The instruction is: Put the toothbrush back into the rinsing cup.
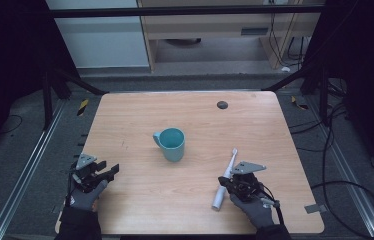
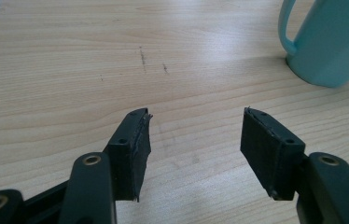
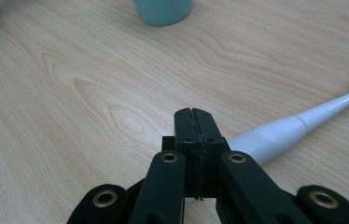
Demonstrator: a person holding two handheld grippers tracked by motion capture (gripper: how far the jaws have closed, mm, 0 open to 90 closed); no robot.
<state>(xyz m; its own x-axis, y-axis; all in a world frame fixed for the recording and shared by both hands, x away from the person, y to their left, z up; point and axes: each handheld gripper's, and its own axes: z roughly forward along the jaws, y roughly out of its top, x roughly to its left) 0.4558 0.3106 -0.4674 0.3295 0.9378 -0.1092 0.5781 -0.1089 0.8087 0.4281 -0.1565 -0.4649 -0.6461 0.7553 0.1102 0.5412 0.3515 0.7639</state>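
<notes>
From the high view: one electric toothbrush [image 1: 225, 177] lying flat, touching the right gripper [image 1: 226, 183] on its left side, and one teal mug [image 1: 171, 144] well ahead of both grippers. I'd guess the brush is light, rigid and slick, so grab the fat handle, not the thin neck.

Left gripper view: jaws spread wide with nothing between them, mug [image 2: 331, 39] ahead to the right.

Right gripper view: jaws pressed together on nothing, toothbrush [image 3: 284, 133] just behind and right of them.

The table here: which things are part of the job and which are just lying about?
In the job: electric toothbrush, right gripper shut just above it, teal mug, left gripper open.
Lying about: dark round cap in the table, cables on the floor.
</notes>
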